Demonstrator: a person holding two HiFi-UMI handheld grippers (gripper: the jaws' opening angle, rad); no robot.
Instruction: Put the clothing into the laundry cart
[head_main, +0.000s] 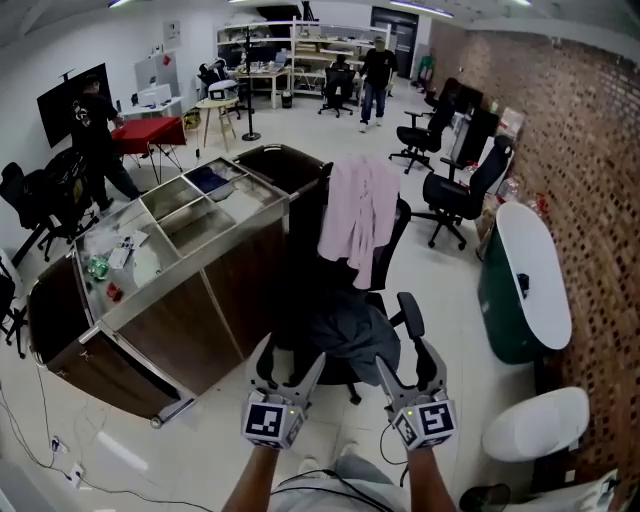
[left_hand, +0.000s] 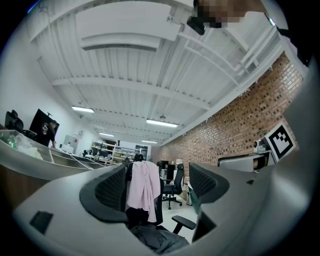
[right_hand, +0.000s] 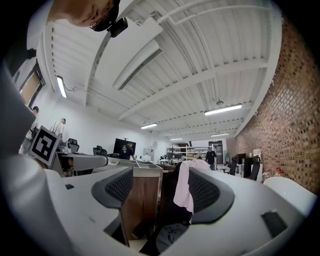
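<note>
Facing pink shirt (head_main: 358, 215): left hand-held gripper (head_main: 290, 356), right hand-held gripper (head_main: 403, 353), square-marked.

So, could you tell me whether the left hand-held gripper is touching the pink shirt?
Apart. In the head view the left hand-held gripper stands open, well short of the pink shirt draped over the chair.

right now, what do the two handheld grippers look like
Both the left gripper and right gripper have pale grey, curved tongs lined with black mesh-textured pads. Each carries a white cube printed with black square markers. The forearms behind them show no sleeves.
</note>
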